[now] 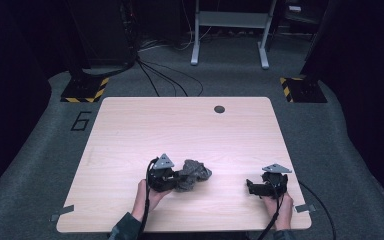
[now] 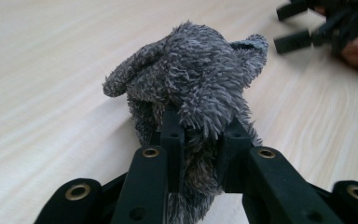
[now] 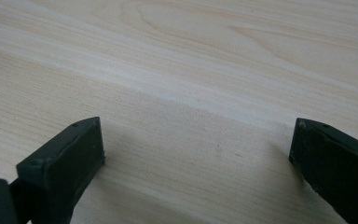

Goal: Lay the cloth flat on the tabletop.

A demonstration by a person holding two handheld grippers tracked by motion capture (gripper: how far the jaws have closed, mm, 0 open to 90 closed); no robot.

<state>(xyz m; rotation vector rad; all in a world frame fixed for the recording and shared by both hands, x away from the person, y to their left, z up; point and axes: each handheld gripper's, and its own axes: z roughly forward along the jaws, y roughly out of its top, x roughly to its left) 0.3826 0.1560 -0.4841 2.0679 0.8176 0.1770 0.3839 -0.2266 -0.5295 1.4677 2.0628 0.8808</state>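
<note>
A fuzzy grey cloth (image 1: 194, 173) lies bunched on the wooden table (image 1: 180, 130), near the front middle. My left gripper (image 1: 176, 179) is shut on its near end. In the left gripper view the two black jaws pinch the grey cloth (image 2: 191, 84), with the left gripper (image 2: 199, 140) closed tightly around the fabric while the rest bulges up above them. My right gripper (image 1: 250, 186) rests at the front right of the table, apart from the cloth, jaws spread wide. The right gripper (image 3: 196, 154) has bare wood between its fingers.
A dark round hole (image 1: 219, 109) sits near the table's far edge. Beyond the table are grey carpet, black cables (image 1: 165, 80), a white desk frame (image 1: 230, 30) and two yellow-black striped bases (image 1: 85, 90). The right gripper (image 2: 303, 28) appears at the top right of the left gripper view.
</note>
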